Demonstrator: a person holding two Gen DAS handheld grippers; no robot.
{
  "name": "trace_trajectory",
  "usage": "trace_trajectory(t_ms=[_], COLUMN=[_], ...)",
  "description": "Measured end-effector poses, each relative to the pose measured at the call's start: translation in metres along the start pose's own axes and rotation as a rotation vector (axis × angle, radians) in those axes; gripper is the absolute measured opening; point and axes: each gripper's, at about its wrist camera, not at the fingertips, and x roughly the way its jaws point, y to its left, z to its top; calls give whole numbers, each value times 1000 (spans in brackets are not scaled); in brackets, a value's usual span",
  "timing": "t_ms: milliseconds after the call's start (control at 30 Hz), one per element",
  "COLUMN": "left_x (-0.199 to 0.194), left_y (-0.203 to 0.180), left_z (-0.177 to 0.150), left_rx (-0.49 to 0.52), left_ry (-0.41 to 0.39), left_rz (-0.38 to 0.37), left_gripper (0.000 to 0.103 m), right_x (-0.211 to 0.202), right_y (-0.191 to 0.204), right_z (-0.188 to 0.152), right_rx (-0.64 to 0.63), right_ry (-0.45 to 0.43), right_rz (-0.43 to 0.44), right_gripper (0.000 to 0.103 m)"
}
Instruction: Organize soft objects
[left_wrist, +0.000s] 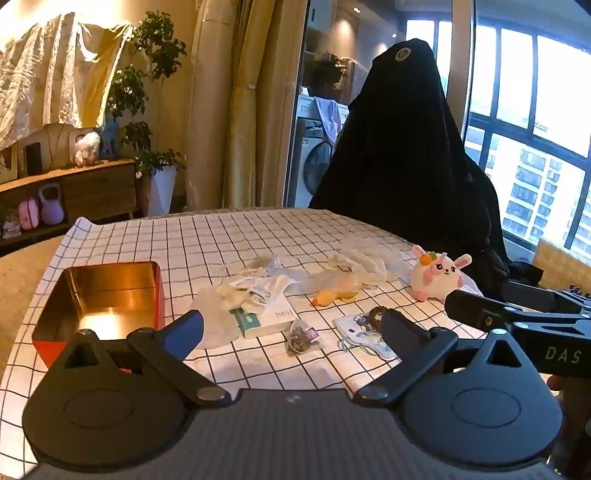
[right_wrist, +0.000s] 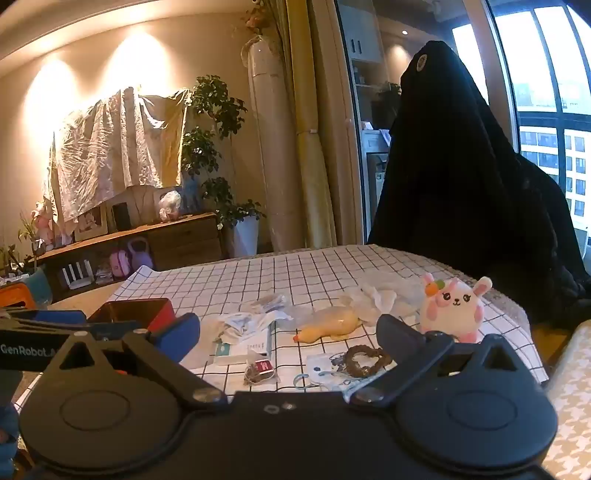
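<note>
A white and pink bunny plush (left_wrist: 439, 275) (right_wrist: 452, 308) sits at the right of the checkered table. A yellow rubber duck toy (left_wrist: 332, 295) (right_wrist: 328, 328) lies mid-table beside crumpled white cloths (left_wrist: 258, 290) (right_wrist: 373, 297). A brown scrunchie (right_wrist: 367, 360) (left_wrist: 375, 315) rests on a patterned face mask (left_wrist: 364, 332) (right_wrist: 328, 371). An open red tin with gold inside (left_wrist: 99, 295) (right_wrist: 136, 312) stands at the left. My left gripper (left_wrist: 291, 328) is open and empty above the near table. My right gripper (right_wrist: 290, 336) is open and empty too.
A white and teal packet (left_wrist: 264, 319) (right_wrist: 243, 349) and a small tea sachet (left_wrist: 303, 338) (right_wrist: 260, 369) lie near the front. A chair draped in black cloth (left_wrist: 406, 147) (right_wrist: 461, 177) stands behind the table. A sideboard (left_wrist: 74, 192) stands at the far left.
</note>
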Motion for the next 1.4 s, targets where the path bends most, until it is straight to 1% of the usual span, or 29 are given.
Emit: trace_trajectory(t_ms=[33, 167, 233, 300, 333, 367, 667, 900, 1067, 1400], left_x=[-1, -2, -3, 7, 4, 0, -5, -7, -9, -8], left_y=[0, 4, 5, 3, 4, 5, 6, 6, 5, 5], left_z=[0, 2, 2, 3, 3, 2, 3, 5, 6, 6], left_rx=[-4, -25, -30, -28, -30, -32, -42, -41, -38, -42], left_ry=[1, 16, 17, 35, 27, 19, 5, 10, 2, 19], left_rz=[-2, -16, -10, 1, -1, -5, -9, -10, -13, -4], left_gripper=[103, 103, 103, 103, 103, 103, 103, 103, 103, 103], right_x=[1, 0, 0, -1, -2, 1, -5, -6, -6, -6], right_y=[-1, -1, 0, 0, 0, 4, 4, 6, 6, 7], right_z=[0, 1, 2, 3, 4, -4, 5, 6, 7, 7], right_rx=[44, 46, 34, 24, 23, 26, 18, 8, 13, 13], right_ry=[29, 22, 25, 18, 13, 18, 15, 14, 23, 41], right_rz=[9, 10, 6, 0, -4, -15, -17, -14, -36, -48], right_gripper=[102, 102, 102, 102, 102, 102, 102, 102, 101, 101])
